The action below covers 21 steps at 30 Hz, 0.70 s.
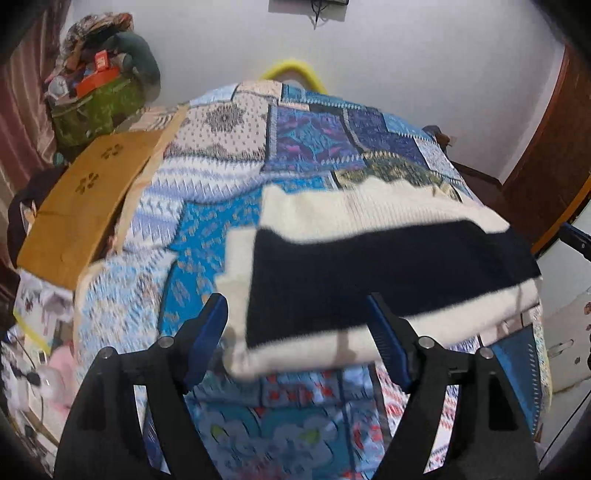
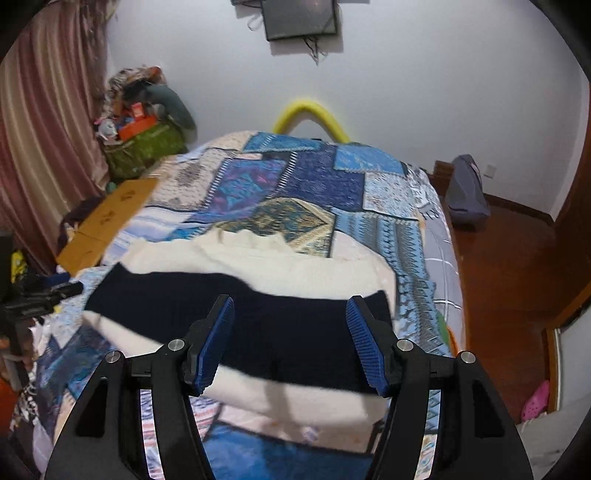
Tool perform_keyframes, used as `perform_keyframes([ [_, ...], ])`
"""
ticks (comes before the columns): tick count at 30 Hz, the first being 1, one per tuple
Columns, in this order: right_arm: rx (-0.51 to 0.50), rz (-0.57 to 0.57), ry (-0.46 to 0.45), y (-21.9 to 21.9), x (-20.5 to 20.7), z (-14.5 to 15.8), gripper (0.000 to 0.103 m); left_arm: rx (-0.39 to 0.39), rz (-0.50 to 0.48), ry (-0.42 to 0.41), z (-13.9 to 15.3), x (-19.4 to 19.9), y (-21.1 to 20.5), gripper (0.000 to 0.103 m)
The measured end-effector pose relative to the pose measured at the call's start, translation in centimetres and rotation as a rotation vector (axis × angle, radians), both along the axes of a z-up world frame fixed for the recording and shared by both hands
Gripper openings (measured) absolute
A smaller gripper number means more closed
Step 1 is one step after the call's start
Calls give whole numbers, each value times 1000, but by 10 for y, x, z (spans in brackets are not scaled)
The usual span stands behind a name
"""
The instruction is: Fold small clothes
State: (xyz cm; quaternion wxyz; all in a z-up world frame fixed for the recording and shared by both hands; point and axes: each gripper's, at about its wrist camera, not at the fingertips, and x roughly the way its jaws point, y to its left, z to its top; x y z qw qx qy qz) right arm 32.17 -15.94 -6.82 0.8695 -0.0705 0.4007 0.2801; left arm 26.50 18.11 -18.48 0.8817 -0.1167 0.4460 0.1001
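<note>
Sweater [image 1: 369, 266], one, folded on bedspread [image 1: 221, 166]; two hand-held grippers apart.

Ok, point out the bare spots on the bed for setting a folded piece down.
Free quilt lies beyond the striped garment, toward the yellow hoop. Another free strip runs between the garment and the cardboard sheet. The left bedside is crowded around the green bag.

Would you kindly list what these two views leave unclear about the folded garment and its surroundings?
- Cream and navy sweater: left wrist view, motion blur hides knit detail.
- Its near edge: right wrist view, the tool's blue fingers cover parts.
- Basket contents: too small, jumbled.
- Wall screen: cut off at top.
</note>
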Motion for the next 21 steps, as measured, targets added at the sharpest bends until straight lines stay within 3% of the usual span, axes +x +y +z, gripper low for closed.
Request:
perform_keyframes([
  [12,-31,100,72,44,-23,-43,62,-230,-42,109,-55,-7,-33,76],
  [16,-56,131,106,64,-20,-67,62,-339,-28,89,-65,2,-34,78],
  [21,-123,143,164,76,-12,-104,62,-475,12,33,-70,10,-19,89],
])
